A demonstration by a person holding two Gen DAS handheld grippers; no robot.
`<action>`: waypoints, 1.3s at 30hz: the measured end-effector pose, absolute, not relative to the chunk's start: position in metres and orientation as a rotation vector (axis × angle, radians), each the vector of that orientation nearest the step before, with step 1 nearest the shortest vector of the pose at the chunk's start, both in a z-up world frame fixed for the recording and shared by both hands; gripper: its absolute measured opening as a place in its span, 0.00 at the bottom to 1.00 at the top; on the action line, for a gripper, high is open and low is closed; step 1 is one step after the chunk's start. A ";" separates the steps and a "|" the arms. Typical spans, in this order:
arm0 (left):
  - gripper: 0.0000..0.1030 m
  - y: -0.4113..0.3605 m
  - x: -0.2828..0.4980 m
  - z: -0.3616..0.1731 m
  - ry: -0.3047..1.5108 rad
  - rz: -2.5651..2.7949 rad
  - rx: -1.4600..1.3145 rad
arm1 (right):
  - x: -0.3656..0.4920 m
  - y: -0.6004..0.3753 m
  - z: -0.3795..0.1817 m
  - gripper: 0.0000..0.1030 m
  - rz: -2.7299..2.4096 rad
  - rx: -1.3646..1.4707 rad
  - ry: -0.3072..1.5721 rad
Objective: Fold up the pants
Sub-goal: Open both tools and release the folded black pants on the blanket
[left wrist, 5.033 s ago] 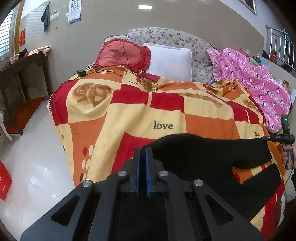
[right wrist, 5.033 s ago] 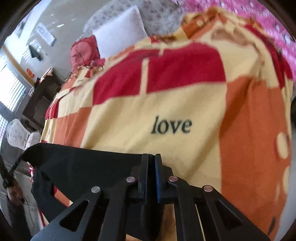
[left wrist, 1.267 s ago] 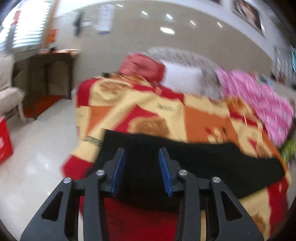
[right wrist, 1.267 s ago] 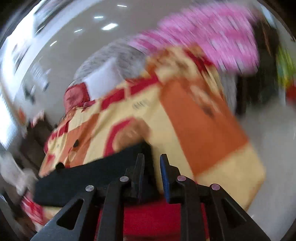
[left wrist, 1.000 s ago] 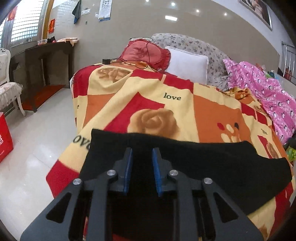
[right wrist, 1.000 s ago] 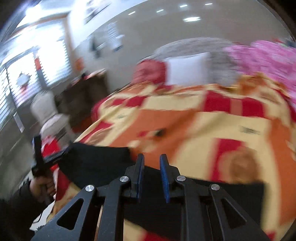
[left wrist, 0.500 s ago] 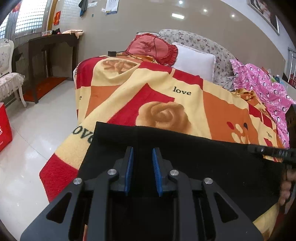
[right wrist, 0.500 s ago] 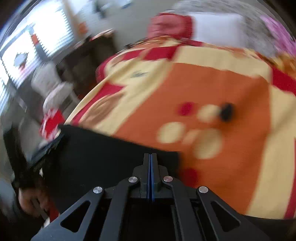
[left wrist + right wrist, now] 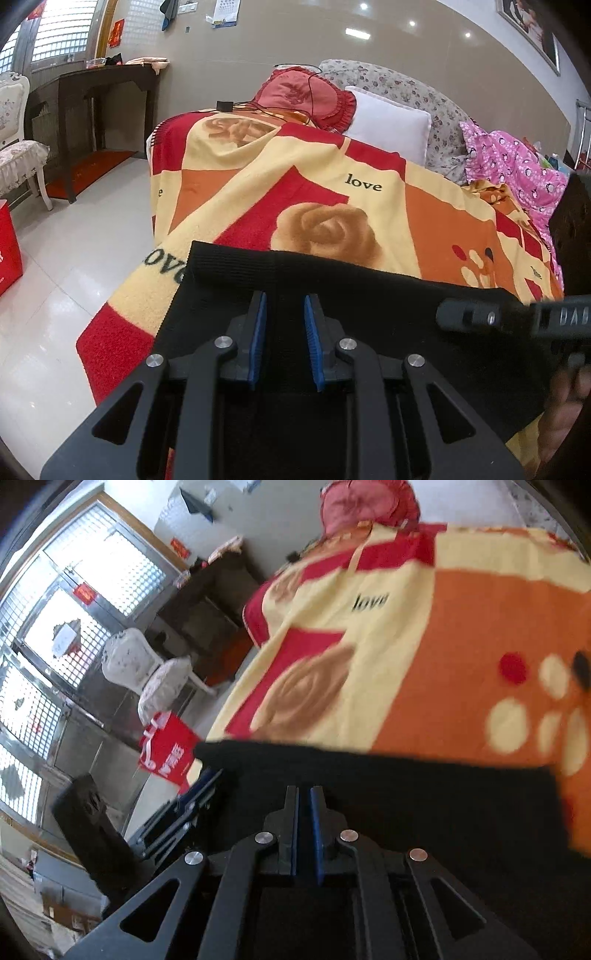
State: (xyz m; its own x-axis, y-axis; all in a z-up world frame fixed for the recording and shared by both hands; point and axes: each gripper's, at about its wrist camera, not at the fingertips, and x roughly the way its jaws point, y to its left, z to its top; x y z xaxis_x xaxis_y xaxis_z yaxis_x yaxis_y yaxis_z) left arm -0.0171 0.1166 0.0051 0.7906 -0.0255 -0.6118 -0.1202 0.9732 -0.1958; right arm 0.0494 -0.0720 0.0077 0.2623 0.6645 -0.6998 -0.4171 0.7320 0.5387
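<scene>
Across the lower frame, black pants [image 9: 369,295] on the bed's blanket [image 9: 295,177].
We see the left hand-held gripper [image 9: 284,332] slightly parted over the cloth, gripping nothing; our right hand-held gripper [image 9: 303,827] is opening, cloth beneath.

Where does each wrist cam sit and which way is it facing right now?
Left wrist: on the left gripper, angled down over the black knit pants along the red, orange and cream love blanket toward the pillows; a hand on the other tool's handle at right.
Right wrist: on the right gripper, jaws opening, tilted over the pants toward the barred window; the left gripper shows lower left.
Shared: pants, blanket, red frilled cushion.
</scene>
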 end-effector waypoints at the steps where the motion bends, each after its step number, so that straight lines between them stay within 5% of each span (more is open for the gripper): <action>1: 0.19 0.117 -0.017 0.005 0.658 0.048 -0.230 | 0.048 -0.075 0.006 0.04 0.744 0.270 1.085; 11: 0.19 0.110 -0.019 0.005 0.644 0.068 -0.214 | 0.020 -0.286 -0.007 0.02 0.559 0.567 1.066; 19: 0.19 0.110 -0.019 0.005 0.646 0.077 -0.205 | -0.041 -0.518 -0.015 0.00 0.188 0.940 0.823; 21: 0.19 0.109 -0.018 0.005 0.647 0.082 -0.196 | -0.057 -0.526 -0.008 0.18 0.110 0.933 0.819; 26: 0.19 0.107 -0.018 0.006 0.653 0.092 -0.189 | -0.079 -0.467 0.012 0.33 0.403 0.840 0.778; 28: 0.19 0.108 -0.017 0.006 0.654 0.091 -0.190 | -0.086 -0.454 0.005 0.32 0.391 0.737 0.842; 30: 0.19 0.107 -0.017 0.006 0.652 0.092 -0.188 | -0.094 -0.466 -0.009 0.00 0.263 0.737 0.840; 31: 0.19 0.107 -0.017 0.007 0.650 0.090 -0.186 | -0.098 -0.476 -0.014 0.00 0.237 0.801 0.835; 34: 0.20 0.107 -0.017 0.008 0.656 0.094 -0.178 | -0.116 -0.475 -0.001 0.23 0.242 0.817 0.768; 35: 0.22 0.106 -0.018 0.009 0.661 0.101 -0.179 | -0.121 -0.473 0.003 0.41 0.229 0.786 0.739; 37: 0.35 0.101 -0.022 0.017 0.666 0.108 -0.191 | -0.123 -0.476 -0.001 0.39 0.210 0.736 0.741; 39: 0.38 0.087 -0.036 0.031 0.619 0.091 -0.178 | -0.121 -0.475 0.001 0.39 0.204 0.740 0.753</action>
